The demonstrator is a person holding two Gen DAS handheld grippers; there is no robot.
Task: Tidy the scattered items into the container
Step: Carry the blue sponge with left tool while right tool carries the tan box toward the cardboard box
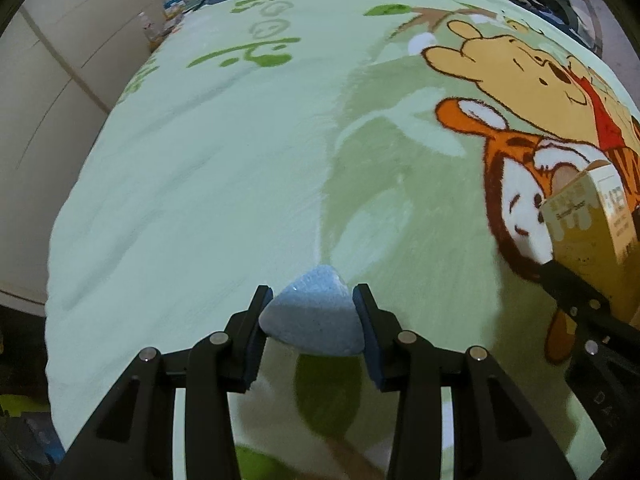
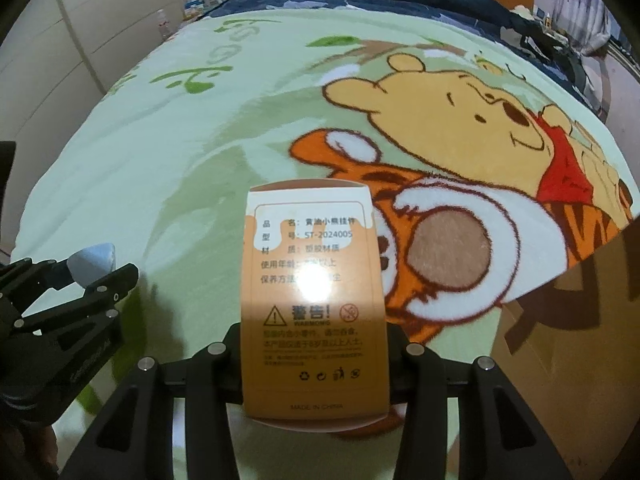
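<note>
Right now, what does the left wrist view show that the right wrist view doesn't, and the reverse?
Left wrist only: the left gripper head-on, jaws shut on the blue sponge, and the box's front and side faces.

Right wrist only: the orange box's printed back with its warning label, clamped in the right gripper, and a brown cardboard container at right.

Both: the green cartoon blanket, sponge, box, and each other's gripper.

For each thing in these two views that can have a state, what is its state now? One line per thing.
Left gripper: shut on the blue sponge, above the blanket.
Blue sponge: held between the pads, off the blanket.
Right gripper: shut on the orange box.
Orange box: held, closed, printed back facing the camera.
Cartoon blanket: spread flat.
Cardboard container: only partly seen, at the right edge.
</note>
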